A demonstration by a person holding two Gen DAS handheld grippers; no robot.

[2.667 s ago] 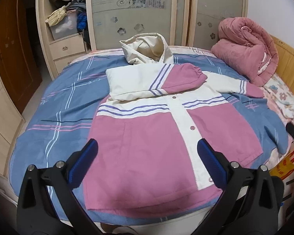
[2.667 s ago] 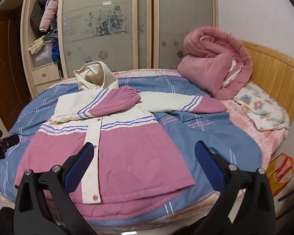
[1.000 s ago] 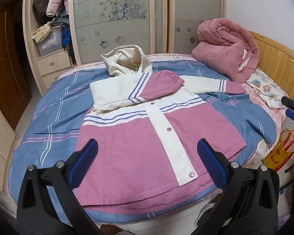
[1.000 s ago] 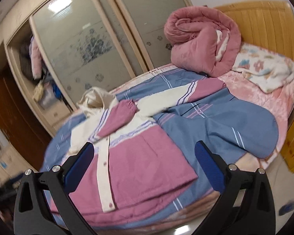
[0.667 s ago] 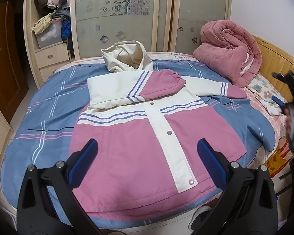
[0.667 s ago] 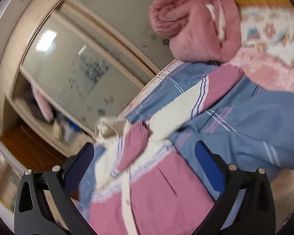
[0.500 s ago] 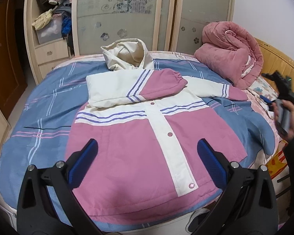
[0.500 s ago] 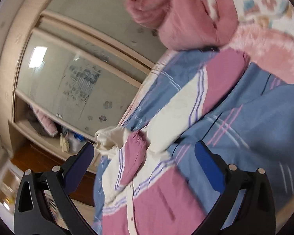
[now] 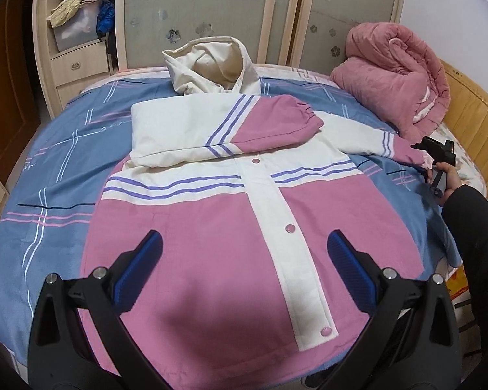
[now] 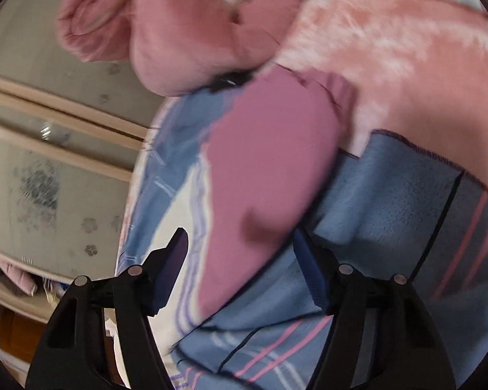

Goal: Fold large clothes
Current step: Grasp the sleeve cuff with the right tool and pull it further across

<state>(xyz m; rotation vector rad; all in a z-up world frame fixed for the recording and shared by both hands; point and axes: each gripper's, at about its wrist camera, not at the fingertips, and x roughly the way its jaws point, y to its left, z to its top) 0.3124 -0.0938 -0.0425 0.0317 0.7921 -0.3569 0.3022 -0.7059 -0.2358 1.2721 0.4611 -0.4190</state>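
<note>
The left wrist camera looks from the foot of the bed (image 9: 48,175), angled down over its own tongs (image 9: 244,269) along the whole jacket (image 9: 211,227) toward the wardrobe doors (image 9: 208,16) behind, far enough back to take in the bed's full width. The right wrist camera sits very near the bed's right side, rolled so the wardrobe tilts, and looks past its tongs (image 10: 240,260) at the jacket's outstretched sleeve (image 10: 270,149), blurred. Both views share that sleeve (image 9: 390,143), the rolled pink quilt (image 9: 397,74) (image 10: 179,29) and the blue bedspread. The left view also shows the right tongs at its right edge, beside the cuff.
</note>
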